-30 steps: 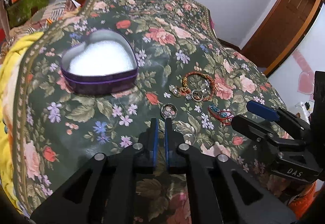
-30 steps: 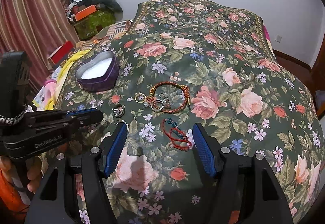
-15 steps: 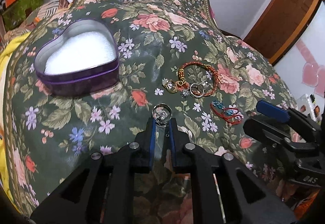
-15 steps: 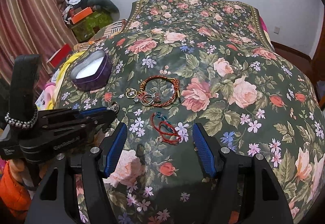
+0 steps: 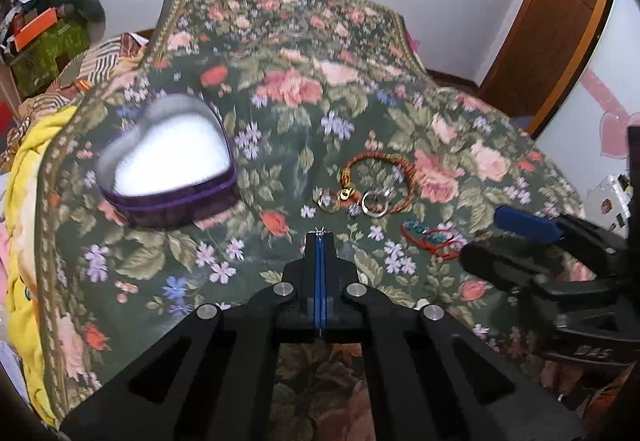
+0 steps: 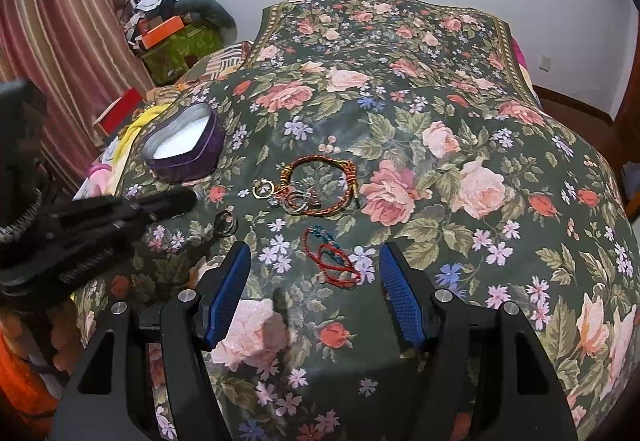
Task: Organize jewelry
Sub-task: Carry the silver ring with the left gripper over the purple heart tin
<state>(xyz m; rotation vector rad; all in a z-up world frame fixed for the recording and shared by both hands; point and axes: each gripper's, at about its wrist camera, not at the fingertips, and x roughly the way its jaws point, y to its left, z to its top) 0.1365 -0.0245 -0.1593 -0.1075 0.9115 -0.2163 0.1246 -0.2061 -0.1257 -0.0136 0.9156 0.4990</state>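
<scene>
In the left wrist view my left gripper (image 5: pixel 319 237) is shut, pad against pad. A tiny silver bit peeks over its tip; whether it is pinched I cannot tell. In the right wrist view a silver ring (image 6: pixel 226 221) seems to lie on the bedspread just right of the blurred left gripper (image 6: pixel 186 199). A purple heart tin (image 5: pixel 172 207) (image 6: pixel 188 161) with white lining sits at left. A braided brown bracelet (image 5: pixel 372 156) (image 6: pixel 320 160), a gold ring (image 5: pixel 329 201) and a silver hoop (image 5: pixel 374 203) lie mid-bed. My right gripper (image 6: pixel 314 249) stands open over a red cord bracelet (image 6: pixel 332 261) (image 5: pixel 434 241).
A floral bedspread (image 6: pixel 440 89) covers the whole bed. A yellow blanket (image 5: pixel 24 221) bunches at its left edge. Boxes and clothes (image 6: pixel 168 37) pile up by a striped curtain (image 6: pixel 60 41). A wooden door (image 5: pixel 552 41) stands at right.
The left gripper's jaws went from slightly apart to fully together and it drew back a little; the silver ring before its tips is now mostly hidden in that view. The right gripper stayed open.
</scene>
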